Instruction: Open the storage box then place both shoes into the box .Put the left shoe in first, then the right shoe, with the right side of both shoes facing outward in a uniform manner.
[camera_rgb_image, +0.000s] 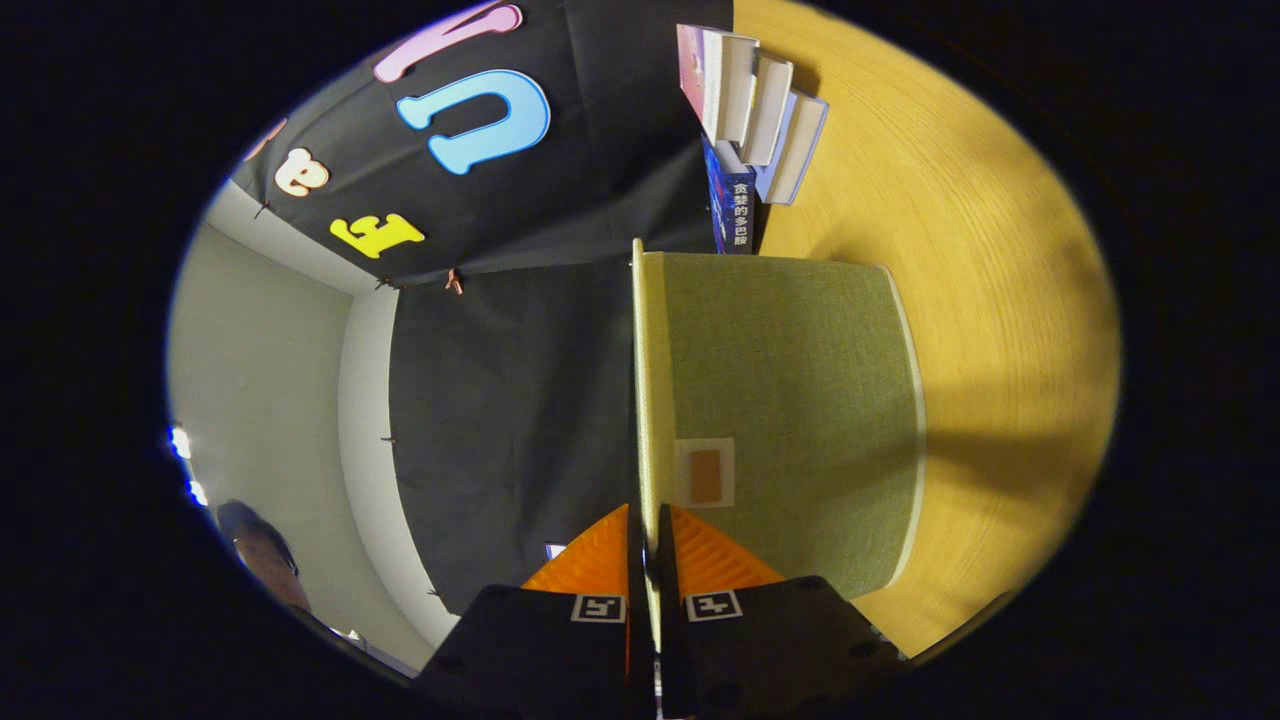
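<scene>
The gripper (648, 540) has its jaws pinched together on the green storage box (790, 400) lid's edge.

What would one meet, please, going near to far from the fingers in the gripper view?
gripper, its fingers pinched on the thin lid edge → green storage box → dark blue book → stack of books on the wooden table.

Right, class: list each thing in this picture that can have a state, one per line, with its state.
tool: shut on the lid's edge, one finger each side.
lid: pinched edge-on between the fingers.
box: green fabric, on the wooden table; how far open, cannot tell.
books: stacked beyond the box, closed.
</scene>
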